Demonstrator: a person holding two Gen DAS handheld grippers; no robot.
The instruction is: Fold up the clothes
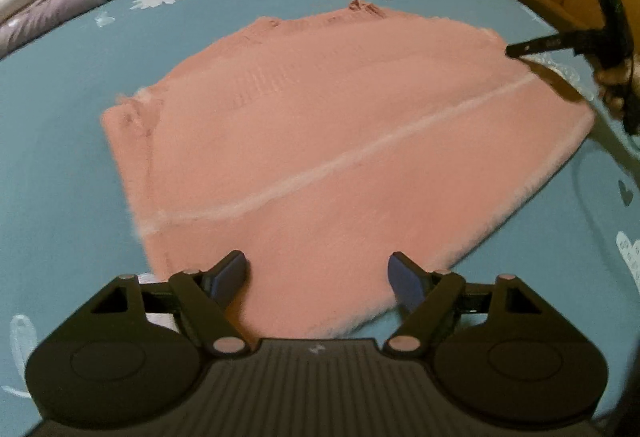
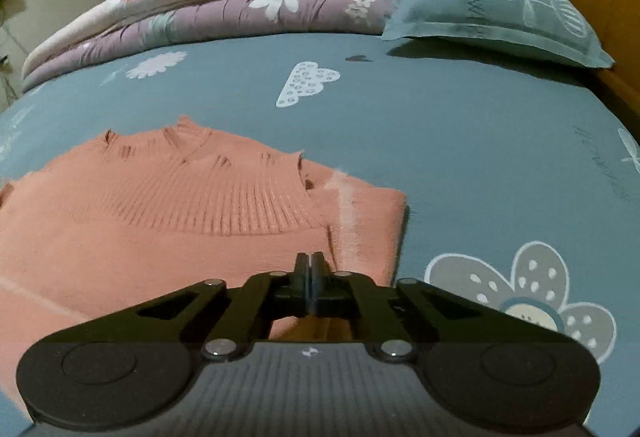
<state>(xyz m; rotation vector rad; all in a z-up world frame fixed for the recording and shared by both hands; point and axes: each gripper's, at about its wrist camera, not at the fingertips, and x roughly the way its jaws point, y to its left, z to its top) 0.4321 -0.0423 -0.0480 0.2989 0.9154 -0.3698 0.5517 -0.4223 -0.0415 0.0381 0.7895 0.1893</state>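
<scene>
From your left wrist, the pink sweater point(image 1: 320, 141) lies flat on the teal bedsheet point(image 1: 52, 165), collar pointing away, under your left gripper point(image 1: 318, 277) with fingers spread wide. From your right wrist, your right gripper point(image 2: 310, 269) is clenched over the sweater's right edge, apparently pinching nothing, open sheet to its right.

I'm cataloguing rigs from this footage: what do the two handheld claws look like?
Both look alike. The left claw has a ribbed dark grey body with a small pale logo, black linkage arms on silver pivot pins, round black housings at each side, and bluish pads. The right claw shares that build, but its fingertips look black. No cables or sleeves can be made out.
</scene>
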